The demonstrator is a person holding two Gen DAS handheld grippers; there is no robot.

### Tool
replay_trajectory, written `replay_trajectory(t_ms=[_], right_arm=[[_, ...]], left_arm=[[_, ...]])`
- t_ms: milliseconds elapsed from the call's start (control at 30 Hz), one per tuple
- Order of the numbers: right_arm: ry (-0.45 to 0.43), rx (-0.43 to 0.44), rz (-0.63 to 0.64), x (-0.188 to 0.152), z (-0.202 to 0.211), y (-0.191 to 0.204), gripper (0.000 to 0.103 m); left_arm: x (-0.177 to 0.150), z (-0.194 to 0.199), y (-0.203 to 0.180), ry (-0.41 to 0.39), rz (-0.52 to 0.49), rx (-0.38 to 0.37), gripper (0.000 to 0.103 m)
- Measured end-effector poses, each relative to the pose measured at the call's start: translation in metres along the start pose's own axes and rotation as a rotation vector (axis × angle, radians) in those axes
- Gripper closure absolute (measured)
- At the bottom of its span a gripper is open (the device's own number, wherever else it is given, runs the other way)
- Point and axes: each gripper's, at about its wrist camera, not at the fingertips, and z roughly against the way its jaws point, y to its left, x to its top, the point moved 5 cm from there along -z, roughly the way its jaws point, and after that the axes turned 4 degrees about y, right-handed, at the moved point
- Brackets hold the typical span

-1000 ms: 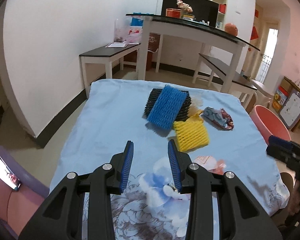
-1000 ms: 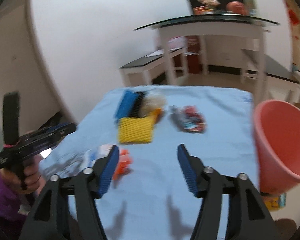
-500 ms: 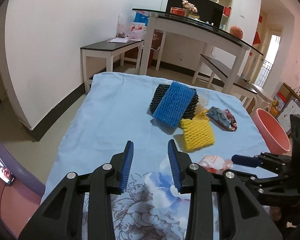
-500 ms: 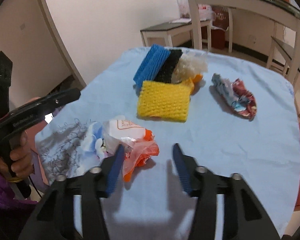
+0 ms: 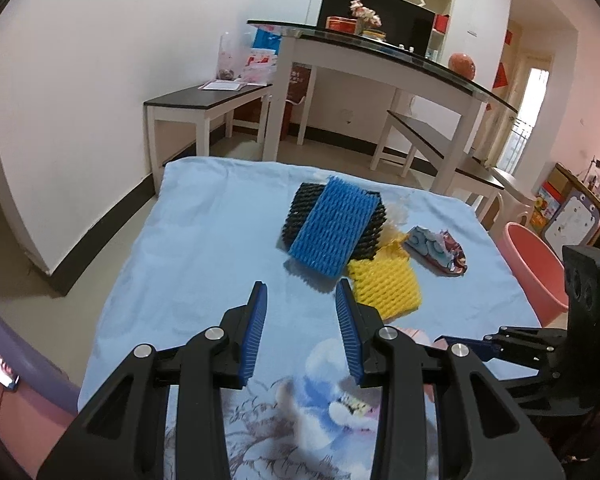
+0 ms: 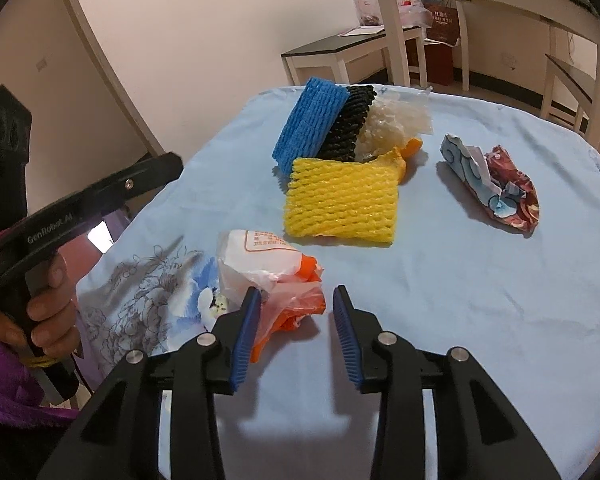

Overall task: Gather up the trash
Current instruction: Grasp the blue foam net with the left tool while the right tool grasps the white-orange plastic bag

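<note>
Step in hand, as judged: picking up the crumpled plastic bag [image 6: 268, 264] with the right gripper [image 6: 297, 291].

Right gripper: closing at this moment, with the orange end of the bag between the jaws. Left pad touching or nearly touching the plastic, right pad apart from it over bare tablecloth [image 6: 460, 300]. No firm grip yet.

Left gripper [image 5: 301, 285]: open about half, holding nothing, hovering over the cloth just before the blue foam net [image 5: 332, 232].

Place of the trash: bag at the near edge of the table, beside the flower print. Behind it the yellow foam net [image 6: 342, 200], then the blue and black foam nets [image 6: 350, 120] leaning together with some clear plastic [image 6: 396, 120]. Crumpled paper wrapper [image 6: 496, 184] apart, to the right. Pink basin [image 5: 536, 264] beside the table on the right side, probably the place for the trash.

To do it well:
- Shift a little toward the white part, so that the thick middle of the bag comes between both pads, not only the thin orange edge.
- Go low enough to take the plastic, but avoid pinching the cloth under it.
- Close fully before lifting; thin film slips easily and can tear.
- Lift straight up first, then carry to the basin, away from the yellow net.
- Hold the left gripper clear of the right one meanwhile.
</note>
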Motion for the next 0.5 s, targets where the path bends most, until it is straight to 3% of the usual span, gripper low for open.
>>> replay_trajectory(t_ms=[67,233,300,500], right_arm=[[0.007,0.006,-0.01,0.001,-0.002,-0.001,0.058],[0.015,0.053,0.004,0.003,-0.004,0.003,0.058],[0.026,0.063,0.028,0.003,-0.006,0.008,0.074],[0.009,0.056,0.038,-0.002,0.002,0.01,0.081]], left_arm=[[0.003,0.0,-0.001,-0.004,-0.013,0.001,0.067],[0.01,0.002,0.0,-0.019,-0.026,0.002,0.067],[0.011,0.001,0.003,-0.018,-0.023,0.004,0.067],[0.019,-0.011,0.007,0.0,-0.02,-0.02,0.067]])
